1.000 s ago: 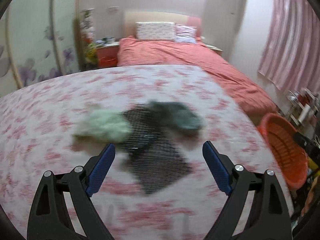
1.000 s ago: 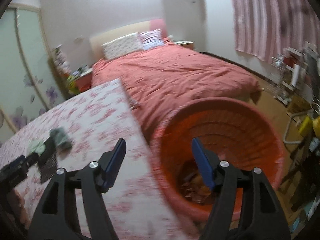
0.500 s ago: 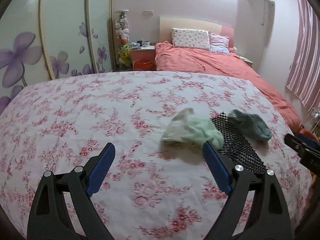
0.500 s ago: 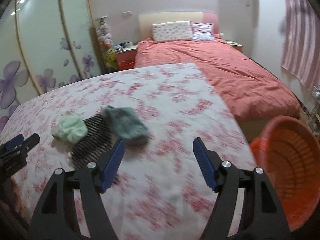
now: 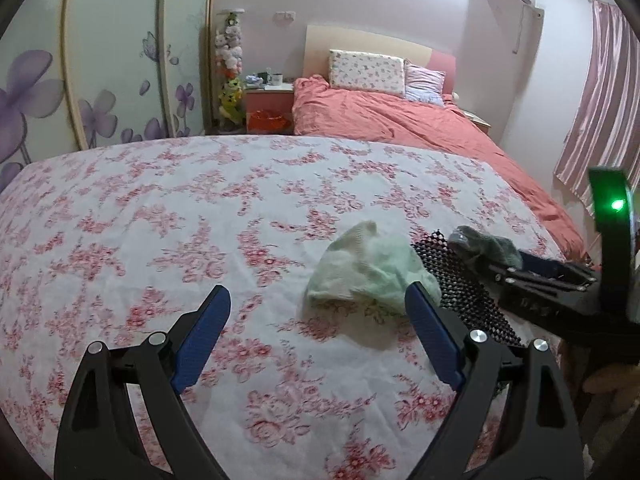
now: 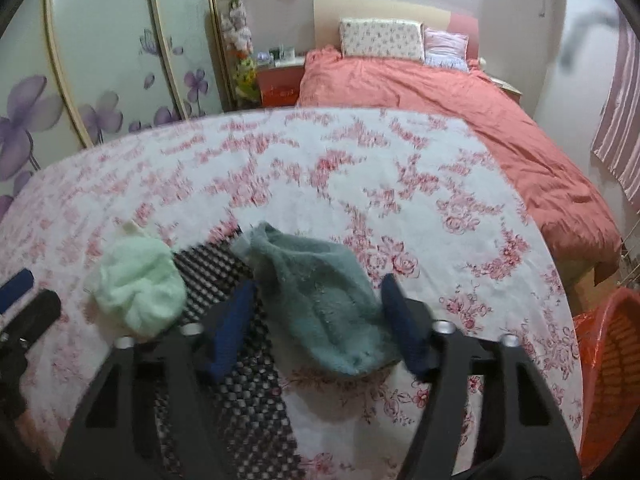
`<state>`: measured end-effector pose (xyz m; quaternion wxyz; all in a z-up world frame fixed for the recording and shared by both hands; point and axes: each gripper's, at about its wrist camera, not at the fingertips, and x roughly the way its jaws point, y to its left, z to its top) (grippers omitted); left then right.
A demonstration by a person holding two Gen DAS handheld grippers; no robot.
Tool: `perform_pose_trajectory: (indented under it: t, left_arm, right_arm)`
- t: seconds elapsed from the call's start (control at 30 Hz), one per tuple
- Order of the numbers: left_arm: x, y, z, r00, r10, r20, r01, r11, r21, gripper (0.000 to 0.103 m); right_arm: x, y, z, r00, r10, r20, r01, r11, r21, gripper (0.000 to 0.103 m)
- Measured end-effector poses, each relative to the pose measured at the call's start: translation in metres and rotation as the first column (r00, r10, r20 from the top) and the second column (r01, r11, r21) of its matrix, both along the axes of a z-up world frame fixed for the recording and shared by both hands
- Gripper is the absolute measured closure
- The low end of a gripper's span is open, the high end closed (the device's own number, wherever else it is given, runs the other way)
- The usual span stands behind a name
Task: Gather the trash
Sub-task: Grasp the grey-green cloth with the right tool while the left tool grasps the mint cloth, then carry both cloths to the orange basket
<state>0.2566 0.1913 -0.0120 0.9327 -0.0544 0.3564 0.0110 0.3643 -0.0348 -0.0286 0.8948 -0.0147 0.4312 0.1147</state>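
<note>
Two spread right fingers (image 6: 234, 328) flanking the teal cloth (image 6: 324, 312) on floral sheet (image 6: 400, 184).

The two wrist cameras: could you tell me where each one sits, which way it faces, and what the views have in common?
Left wrist: sits on the left gripper, open, looking across the floral tablecloth toward the bed; the right gripper enters at right.
Right wrist: sits on the right gripper, open astride the teal cloth, facing the bed; orange basket at right.
Shared: pale green cloth, black mesh mat, teal cloth, bed.
</note>
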Motion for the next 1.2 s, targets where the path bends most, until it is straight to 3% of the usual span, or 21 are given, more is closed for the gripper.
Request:
perform_pose_trajectory:
  t: [0.03,0.13,0.33,0.57,0.67,0.9,1.07,1.2]
  left_arm:
    - [0.002,-0.001,-0.001,1.0,-0.002,-0.004,0.002,1.0,-0.004,0.015]
    - [0.011,-0.008,-0.005,1.0,-0.016,-0.021,0.015,1.0,-0.006,0.015]
    - [0.032,-0.024,-0.013,0.996,-0.043,-0.074,0.043,0.999,0.002,0.015]
    - [0.046,-0.03,-0.024,0.99,-0.039,-0.132,0.041,0.999,0.011,0.016]
    - [0.046,-0.029,-0.027,0.988,-0.043,-0.146,0.041,0.999,-0.015,0.025]
    - [0.043,-0.031,-0.025,0.988,-0.086,-0.126,0.078,0.995,-0.065,0.084]
    - [0.036,-0.026,-0.016,0.993,-0.061,-0.1,0.052,0.994,-0.098,0.085]
    - [0.027,-0.024,0.004,0.998,-0.047,-0.049,0.043,0.996,-0.083,0.085]
  right_arm:
    - [0.0,-0.002,-0.001,1.0,0.003,-0.007,-0.003,1.0,0.007,0.075]
    - [-0.005,-0.013,0.0,1.0,-0.008,-0.008,0.009,1.0,0.023,0.091]
    - [-0.024,-0.058,0.005,0.992,-0.124,0.016,0.123,0.991,0.056,0.093]
    - [-0.033,-0.085,0.005,0.985,-0.169,0.017,0.168,0.983,0.069,0.093]
    - [-0.037,-0.089,0.003,0.985,-0.173,0.01,0.172,0.982,0.071,0.093]
    - [-0.047,-0.1,0.001,0.981,-0.196,-0.002,0.195,0.977,0.087,0.093]
    - [-0.059,-0.11,0.011,0.978,-0.208,0.021,0.206,0.974,0.097,0.093]
    - [-0.07,-0.118,0.023,0.974,-0.222,0.052,0.215,0.97,0.112,0.093]
